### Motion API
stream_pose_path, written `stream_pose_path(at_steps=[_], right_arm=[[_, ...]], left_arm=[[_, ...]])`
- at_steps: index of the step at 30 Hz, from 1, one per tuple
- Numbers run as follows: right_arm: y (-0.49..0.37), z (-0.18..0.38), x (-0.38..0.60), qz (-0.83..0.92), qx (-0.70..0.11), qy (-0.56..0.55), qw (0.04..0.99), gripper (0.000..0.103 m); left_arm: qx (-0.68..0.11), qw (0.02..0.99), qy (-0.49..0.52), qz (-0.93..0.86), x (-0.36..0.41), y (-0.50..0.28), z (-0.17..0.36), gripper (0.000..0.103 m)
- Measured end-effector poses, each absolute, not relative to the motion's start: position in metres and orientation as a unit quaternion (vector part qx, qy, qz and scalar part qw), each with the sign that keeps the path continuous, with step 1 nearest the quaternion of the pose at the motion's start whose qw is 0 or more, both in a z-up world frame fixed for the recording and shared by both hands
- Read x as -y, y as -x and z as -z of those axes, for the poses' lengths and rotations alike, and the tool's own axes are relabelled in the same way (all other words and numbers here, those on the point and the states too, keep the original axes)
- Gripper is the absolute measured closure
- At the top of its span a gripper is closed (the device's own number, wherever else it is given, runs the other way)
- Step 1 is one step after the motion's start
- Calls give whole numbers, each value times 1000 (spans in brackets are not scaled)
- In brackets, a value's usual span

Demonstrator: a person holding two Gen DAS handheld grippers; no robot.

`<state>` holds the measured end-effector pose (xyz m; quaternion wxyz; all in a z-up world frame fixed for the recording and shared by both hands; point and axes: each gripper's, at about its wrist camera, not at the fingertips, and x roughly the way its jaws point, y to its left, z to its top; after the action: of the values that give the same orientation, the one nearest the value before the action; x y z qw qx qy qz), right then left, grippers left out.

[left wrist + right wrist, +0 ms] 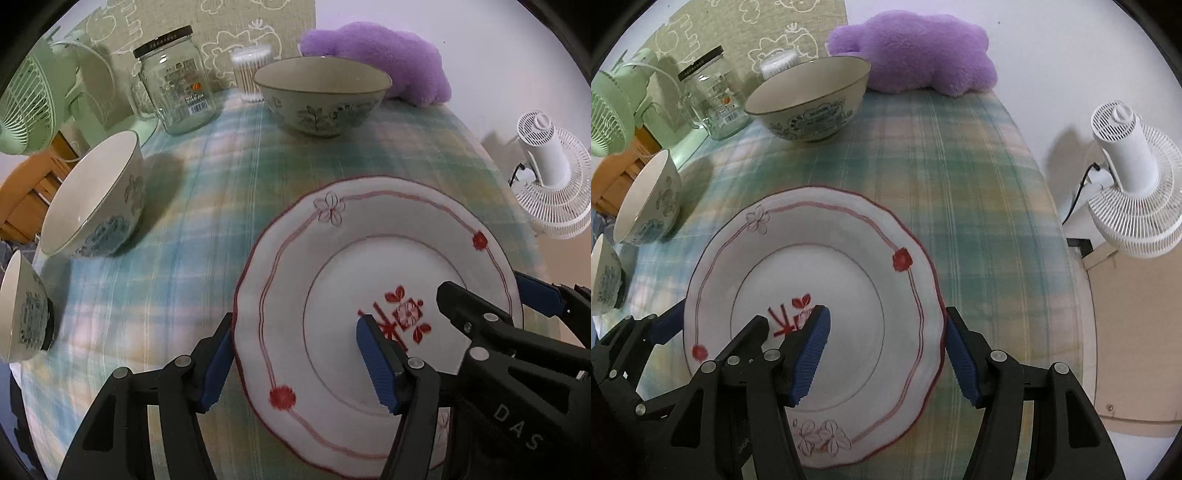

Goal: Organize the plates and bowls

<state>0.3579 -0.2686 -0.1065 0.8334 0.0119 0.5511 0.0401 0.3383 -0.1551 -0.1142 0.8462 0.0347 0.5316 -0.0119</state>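
Note:
A white plate with red trim (332,266) (849,266) lies on the plaid cloth. My left gripper (295,369) is open, straddling the plate's left rim, one finger outside and one over the plate. My right gripper (886,354) is open, straddling the right rim the same way. A large patterned bowl (321,96) (812,99) stands at the back. A second bowl (96,199) (646,199) stands at the left, and a third bowl (22,314) (604,277) at the near left edge.
A glass jar (173,77) (716,99), a cotton swab box (251,70), a purple plush (384,59) (916,51) and a green fan (29,92) stand at the back. A white fan (550,177) (1130,184) stands off the table's right edge.

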Motion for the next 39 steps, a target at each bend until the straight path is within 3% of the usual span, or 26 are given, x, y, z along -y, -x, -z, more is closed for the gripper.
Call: stream_pose_path(at_steps=[17, 39], right_arm=[[-377, 110, 271, -30, -552, -13, 833, 45], [-306, 18, 241, -5, -511, -17, 859, 44]], left_arm=[[-516, 856, -31, 4, 157, -348, 107, 36], [-486, 873, -7, 28, 119, -281, 28, 36]])
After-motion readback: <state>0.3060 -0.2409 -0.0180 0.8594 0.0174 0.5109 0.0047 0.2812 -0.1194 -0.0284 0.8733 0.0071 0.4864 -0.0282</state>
